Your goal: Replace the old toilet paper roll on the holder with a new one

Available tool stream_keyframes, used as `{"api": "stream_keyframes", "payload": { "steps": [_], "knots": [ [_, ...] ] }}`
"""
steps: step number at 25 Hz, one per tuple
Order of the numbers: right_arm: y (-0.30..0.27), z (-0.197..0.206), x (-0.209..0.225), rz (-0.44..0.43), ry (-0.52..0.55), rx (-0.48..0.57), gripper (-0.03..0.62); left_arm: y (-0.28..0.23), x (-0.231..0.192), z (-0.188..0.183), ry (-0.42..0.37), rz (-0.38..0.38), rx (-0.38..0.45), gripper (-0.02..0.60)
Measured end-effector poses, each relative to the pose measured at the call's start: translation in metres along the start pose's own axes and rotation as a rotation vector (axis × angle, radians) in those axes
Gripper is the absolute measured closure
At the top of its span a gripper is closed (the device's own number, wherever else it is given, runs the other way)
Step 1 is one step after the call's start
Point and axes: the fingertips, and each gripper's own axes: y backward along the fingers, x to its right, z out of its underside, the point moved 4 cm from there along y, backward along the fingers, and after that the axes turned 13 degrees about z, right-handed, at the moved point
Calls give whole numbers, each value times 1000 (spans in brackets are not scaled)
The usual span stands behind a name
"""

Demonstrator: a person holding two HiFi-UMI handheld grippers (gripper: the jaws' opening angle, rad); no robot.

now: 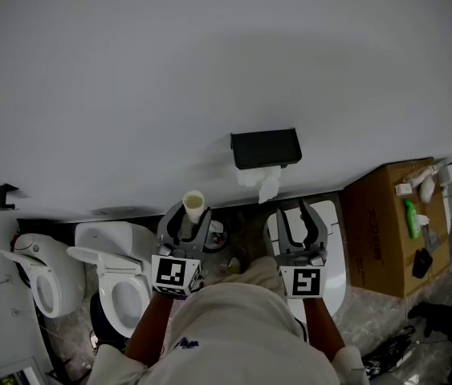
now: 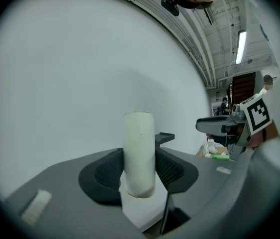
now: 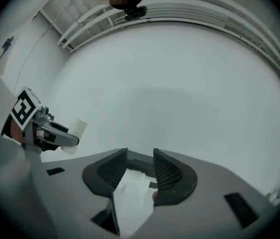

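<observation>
Cardboard first: the head view has my left tool (image 1: 187,221) carrying the bare tube (image 1: 194,207) below the black holder (image 1: 266,147), where paper (image 1: 264,184) hangs. Left gripper view: pads (image 2: 105,173) clamp the tube upright, parked clear. Right gripper view: right tool (image 3: 140,171) half-wide, gripping nothing, lined up on that paper tail.

The person wears a pale cream top (image 1: 234,327) with a small dark blue mark (image 1: 184,344) at its left. The left gripper (image 1: 187,215) and right gripper (image 1: 299,217) are grey with black ribbed pads (image 3: 167,171), each bearing 1 cube (image 1: 173,273) of black-and-white square markers.
</observation>
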Motion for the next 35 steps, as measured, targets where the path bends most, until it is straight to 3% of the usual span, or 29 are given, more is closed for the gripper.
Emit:
{"api": "stream_keyframes", "payload": {
  "steps": [9,14,24,35],
  "knots": [
    [4,-5,28,32,21,-15,548,-6,2,-7,-5,15,16,387],
    [5,-8,38,38,7,-20,585,-5,1,-9,-6,11,20,387],
    [5,-5,45,43,-32,-56,589,-9,-3,-14,-14,-1,18,387],
    [10,7,53,84,-30,-96,591,-16,0,-32,-61,44,33,387]
  ]
}}
